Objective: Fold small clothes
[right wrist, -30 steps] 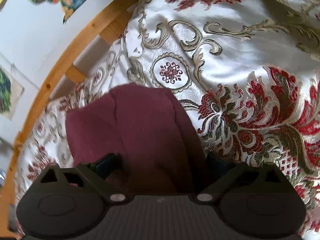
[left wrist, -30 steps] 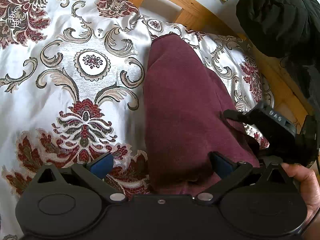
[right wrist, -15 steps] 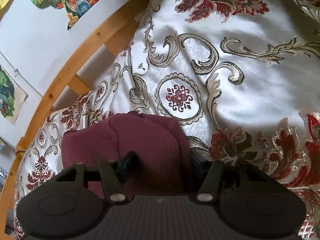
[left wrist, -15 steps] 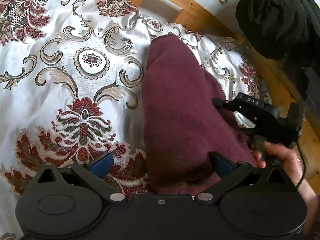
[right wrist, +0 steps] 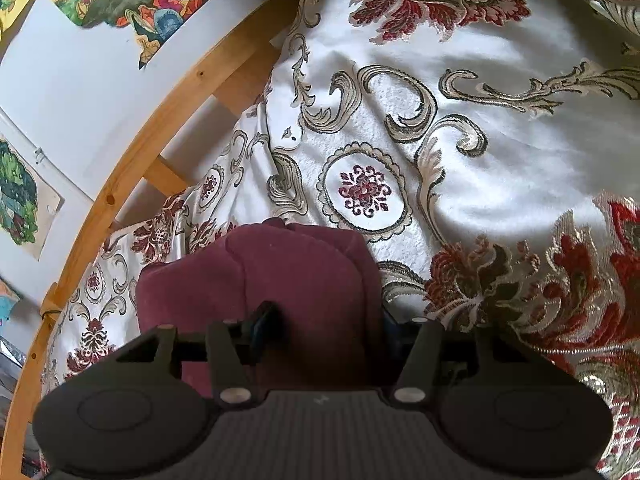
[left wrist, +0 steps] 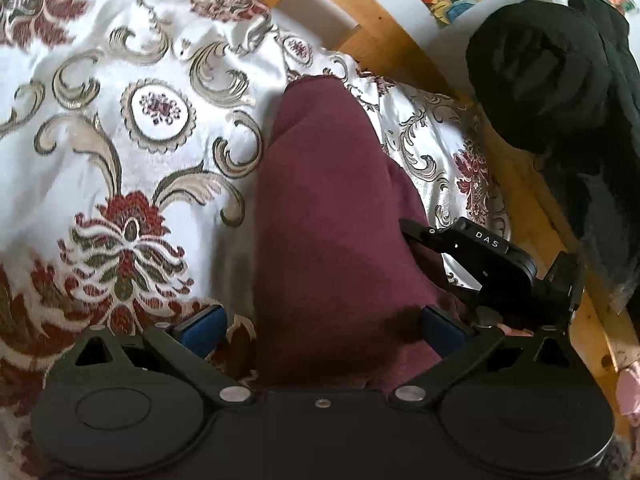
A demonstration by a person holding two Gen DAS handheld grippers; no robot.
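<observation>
You have the maroon garment (left wrist: 332, 216) lying lengthwise on the floral bedspread (left wrist: 120, 140), near the wooden bed frame (left wrist: 384, 28). Your right gripper (right wrist: 324, 328) is closing, its jaws on either side of the near end, the cloth bunched between them. Let the pads bite both layers before you lift, and carry the end straight over toward the far edge. Your left gripper (left wrist: 320, 324) stands released, jaws wide astride the cloth, the right pad touching it; hold the body flat with it. A second ago the right jaws stood fully spread; now they have narrowed onto the fabric.
</observation>
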